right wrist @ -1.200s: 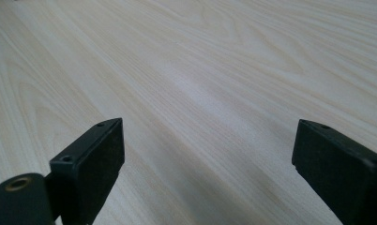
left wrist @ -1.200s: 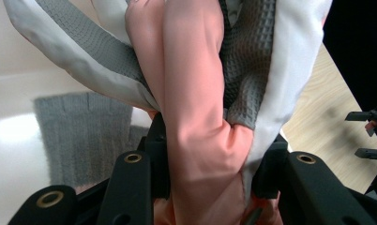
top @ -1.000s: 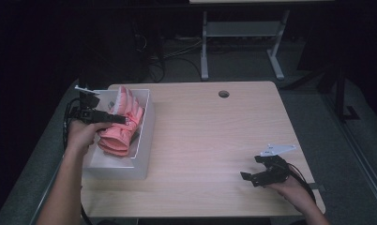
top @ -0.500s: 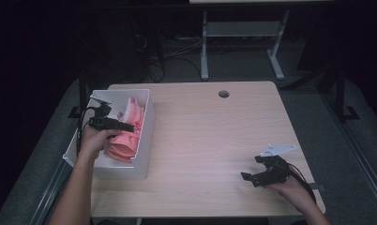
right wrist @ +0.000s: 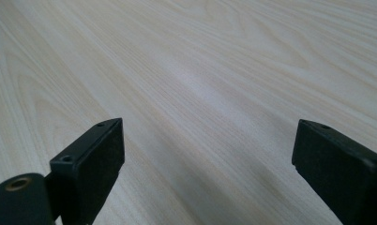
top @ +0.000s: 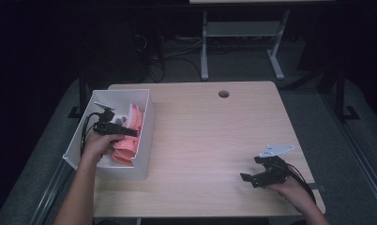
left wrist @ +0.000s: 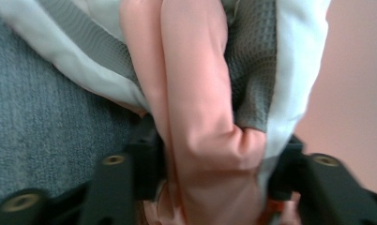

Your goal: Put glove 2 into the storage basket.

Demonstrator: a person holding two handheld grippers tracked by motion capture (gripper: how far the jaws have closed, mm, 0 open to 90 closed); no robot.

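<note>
Clamping pink cloth (left wrist: 196,117) inside white bin (top: 147,136)

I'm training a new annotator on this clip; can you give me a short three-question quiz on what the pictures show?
1. True or false: the right gripper is shut on a cloth.
2. What does the left gripper have between its jaws? A) a grey cable B) folded pink cloth C) nothing
3. Fill in: the pink cloth lies inside a white ____ at the table's left edge.

Key
1. False: in the right gripper view its jaws stand wide apart over the bare wooden table.
2. B: pink cloth runs between the jaws, with grey and white fabric beside it.
3. Bin.
</note>
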